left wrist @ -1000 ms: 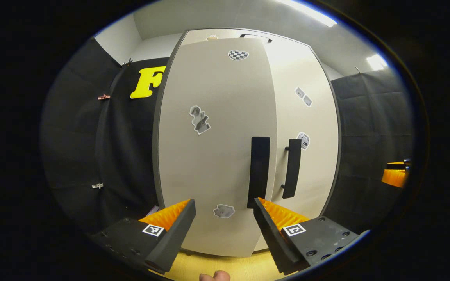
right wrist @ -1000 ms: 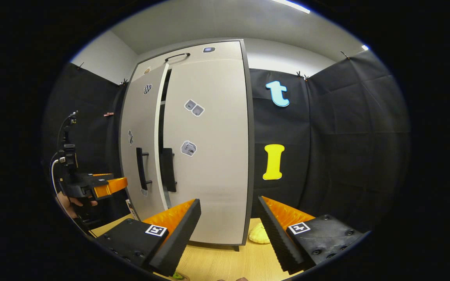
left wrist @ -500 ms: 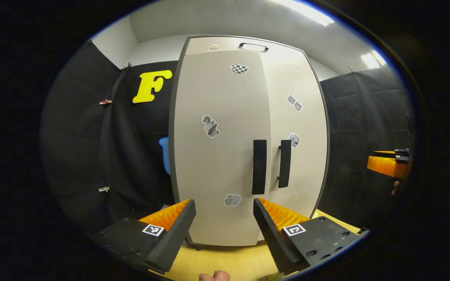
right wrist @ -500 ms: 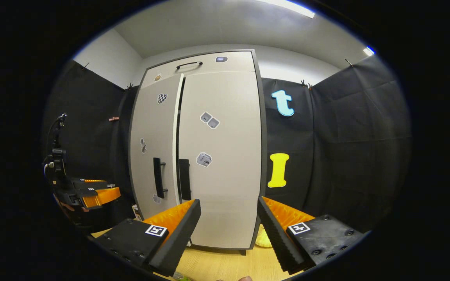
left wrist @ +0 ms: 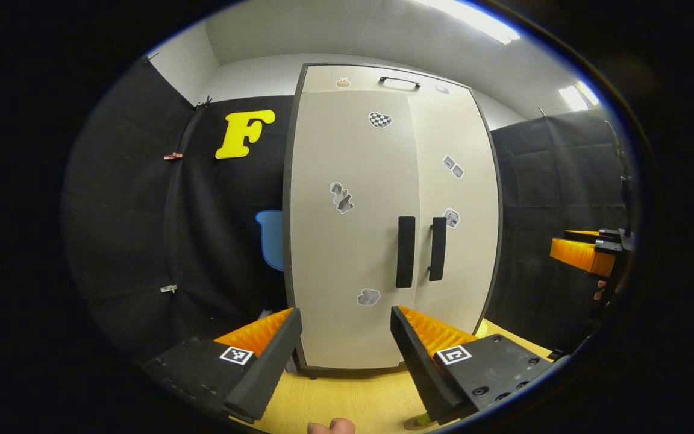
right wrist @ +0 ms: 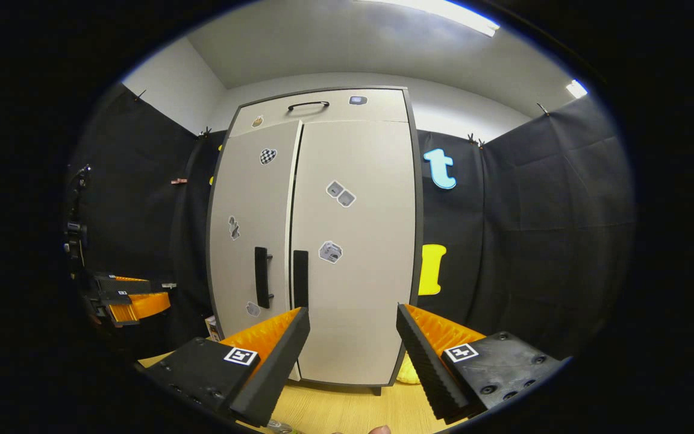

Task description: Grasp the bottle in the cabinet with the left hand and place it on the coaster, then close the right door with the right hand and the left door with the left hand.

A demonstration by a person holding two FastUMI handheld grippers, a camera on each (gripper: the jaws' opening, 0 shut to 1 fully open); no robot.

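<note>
The pale cabinet [left wrist: 353, 241] stands on the wooden table with both doors flush. The left door [right wrist: 250, 241] and right door [right wrist: 353, 241] meet at a thin seam, with their black handles [left wrist: 405, 251] side by side. My left gripper [left wrist: 346, 337] is open and holds nothing, a short way back from the left door. My right gripper [right wrist: 352, 343] is open too, facing the right door from a distance. The left gripper [right wrist: 154, 295] also shows far left in the right gripper view. A small greenish thing [left wrist: 416, 422] peeks out at the bottom edge, mostly hidden.
Wooden table top [left wrist: 347, 398] runs from the cabinet's foot toward me. A pale yellow object [right wrist: 407, 371] lies by the cabinet's right foot. Black cloth walls stand on both sides of the cabinet. A fingertip [left wrist: 330, 427] shows at the bottom edge.
The left door has swung from slightly ajar to flush with the right door. Both grippers have drawn back from the cabinet, still open.
</note>
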